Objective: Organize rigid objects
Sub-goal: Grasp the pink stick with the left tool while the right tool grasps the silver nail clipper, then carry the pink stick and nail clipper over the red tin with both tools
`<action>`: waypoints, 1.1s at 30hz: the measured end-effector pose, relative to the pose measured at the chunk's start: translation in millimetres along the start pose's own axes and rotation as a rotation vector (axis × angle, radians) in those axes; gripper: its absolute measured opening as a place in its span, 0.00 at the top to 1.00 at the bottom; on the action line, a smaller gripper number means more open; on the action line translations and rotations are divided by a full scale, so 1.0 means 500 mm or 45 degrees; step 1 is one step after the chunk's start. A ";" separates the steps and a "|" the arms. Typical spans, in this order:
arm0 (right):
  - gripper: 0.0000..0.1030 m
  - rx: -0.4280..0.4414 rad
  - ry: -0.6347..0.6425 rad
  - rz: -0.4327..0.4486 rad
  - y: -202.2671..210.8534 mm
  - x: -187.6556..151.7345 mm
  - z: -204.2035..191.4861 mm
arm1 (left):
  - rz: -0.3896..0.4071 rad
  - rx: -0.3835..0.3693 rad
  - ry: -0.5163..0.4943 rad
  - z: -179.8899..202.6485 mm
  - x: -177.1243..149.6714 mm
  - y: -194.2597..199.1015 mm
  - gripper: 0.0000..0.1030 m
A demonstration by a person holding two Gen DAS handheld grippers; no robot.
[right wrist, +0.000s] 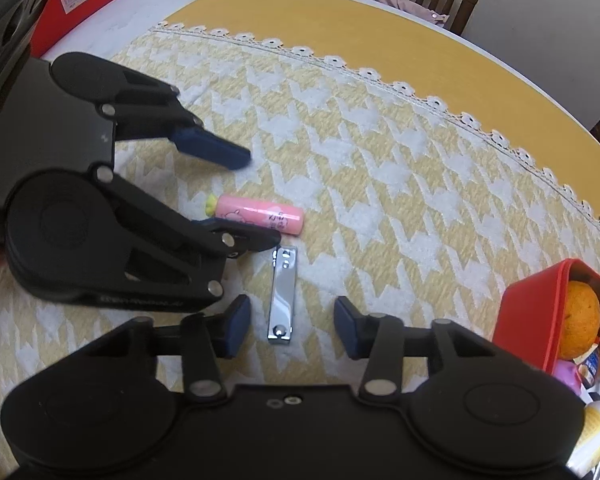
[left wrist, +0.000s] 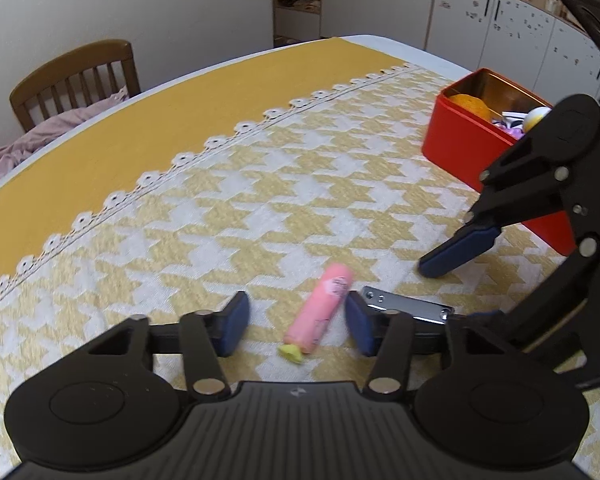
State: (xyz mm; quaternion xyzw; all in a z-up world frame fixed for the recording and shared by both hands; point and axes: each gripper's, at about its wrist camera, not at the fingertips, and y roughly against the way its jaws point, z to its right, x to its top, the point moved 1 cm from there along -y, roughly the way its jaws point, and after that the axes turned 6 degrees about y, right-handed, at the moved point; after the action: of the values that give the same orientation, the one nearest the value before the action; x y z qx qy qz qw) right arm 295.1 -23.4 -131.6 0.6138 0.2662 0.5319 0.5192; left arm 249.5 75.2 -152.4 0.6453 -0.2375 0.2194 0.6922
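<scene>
left tongs spread around pink tube on table; right tongs spread around clipper. pre-grasp step; next likely: pinch both, carry to red box.

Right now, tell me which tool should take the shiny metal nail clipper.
Right. The right tool is open astride the shiny metal nail clipper; the left tool straddles the pink tube instead.
</scene>
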 end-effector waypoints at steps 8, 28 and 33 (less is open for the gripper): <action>0.86 0.002 -0.014 0.010 0.001 0.001 0.006 | 0.000 -0.003 0.016 0.009 0.003 0.001 0.79; 0.90 0.010 -0.088 0.050 0.087 -0.037 0.000 | -0.041 0.005 0.210 0.024 0.000 0.057 0.85; 0.90 0.044 -0.067 0.066 0.132 -0.052 -0.008 | -0.044 0.001 0.235 0.037 -0.009 0.085 0.85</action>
State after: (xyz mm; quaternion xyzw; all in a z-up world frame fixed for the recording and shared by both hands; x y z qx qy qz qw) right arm 269.0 -65.8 -80.8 0.6430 0.2456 0.5243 0.5014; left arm 219.0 59.9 -120.6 0.6266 -0.1613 0.2662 0.7145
